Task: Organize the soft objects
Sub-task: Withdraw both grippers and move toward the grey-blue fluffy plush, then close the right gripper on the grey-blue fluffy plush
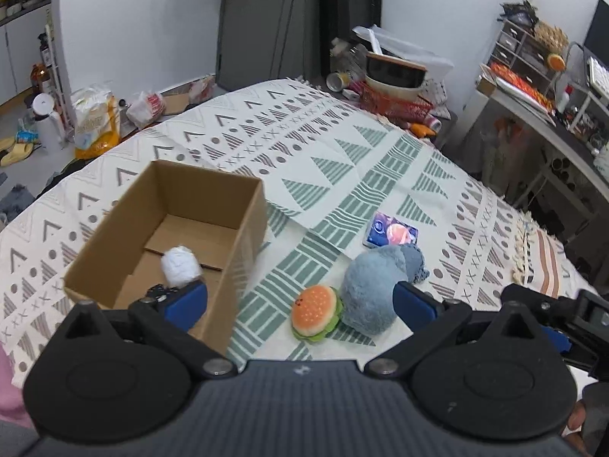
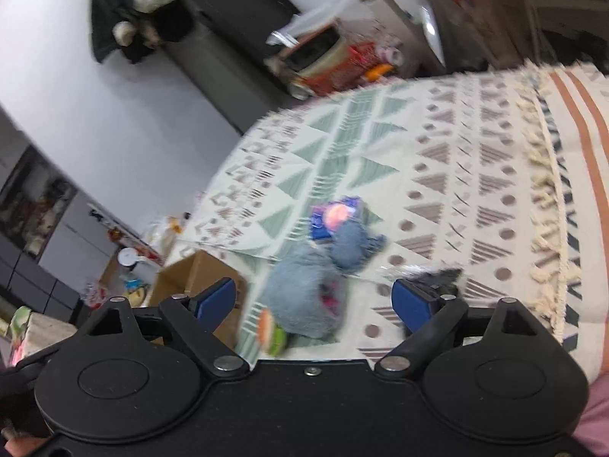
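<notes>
One soft item, a white fluffy ball [image 1: 179, 266], already lies inside the cardboard box [image 1: 243, 205]; the rest wait on the patterned cloth [image 1: 342, 144] covering the bench. I judge the step in hand to be the reach for the next toy. The left tool [image 1: 300, 304] is spread wide and holds nothing, with the burger plush [image 1: 315, 312] right between its blue pads and the blue plush toy [image 1: 371, 289] at about 2 o'clock, touching the burger. A blue tissue packet [image 1: 390, 231] lies beyond at 1 o'clock. The right tool [image 2: 314, 304], blurred in its own view, is also wide and empty, the blue plush toy [image 2: 304, 297] between its pads. Next comes lowering onto one toy, closing gently, then carrying it toward the box at 10 o'clock.
</notes>
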A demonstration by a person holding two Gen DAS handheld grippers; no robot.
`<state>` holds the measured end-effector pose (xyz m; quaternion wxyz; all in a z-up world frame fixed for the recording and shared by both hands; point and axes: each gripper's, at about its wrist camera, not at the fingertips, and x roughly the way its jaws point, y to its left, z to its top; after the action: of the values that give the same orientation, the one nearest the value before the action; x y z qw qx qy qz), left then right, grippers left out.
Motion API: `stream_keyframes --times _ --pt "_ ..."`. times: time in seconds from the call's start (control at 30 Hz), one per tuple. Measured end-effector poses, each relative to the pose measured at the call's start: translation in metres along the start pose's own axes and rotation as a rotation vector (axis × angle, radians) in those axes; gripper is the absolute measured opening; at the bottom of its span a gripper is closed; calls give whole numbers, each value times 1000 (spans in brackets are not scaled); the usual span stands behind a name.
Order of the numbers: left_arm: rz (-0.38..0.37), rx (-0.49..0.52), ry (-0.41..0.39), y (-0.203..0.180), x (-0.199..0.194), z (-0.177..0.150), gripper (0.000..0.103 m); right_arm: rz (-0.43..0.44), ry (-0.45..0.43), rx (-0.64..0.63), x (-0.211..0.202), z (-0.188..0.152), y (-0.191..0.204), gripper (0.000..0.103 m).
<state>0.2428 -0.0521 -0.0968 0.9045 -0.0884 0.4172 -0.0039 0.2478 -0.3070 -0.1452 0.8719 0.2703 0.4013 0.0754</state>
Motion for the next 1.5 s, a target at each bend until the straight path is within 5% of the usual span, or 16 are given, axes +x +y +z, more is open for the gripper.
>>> stream_keyframes --times 0.27,0.5,0.67,1.27,1.5 --pt "-48 66 13 -28 30 -9 97 34 72 146 20 1 -29 73" --pt "-88 107 52 -52 59 -13 70 44 126 285 42 2 -51 59" --pt "-111 129 81 -66 77 -17 60 41 150 322 57 3 -59 49" --pt "-61 118 113 -62 129 -20 56 62 210 345 98 5 -63 48" --pt "-69 66 103 -48 138 -15 40 60 224 331 114 4 -52 48"
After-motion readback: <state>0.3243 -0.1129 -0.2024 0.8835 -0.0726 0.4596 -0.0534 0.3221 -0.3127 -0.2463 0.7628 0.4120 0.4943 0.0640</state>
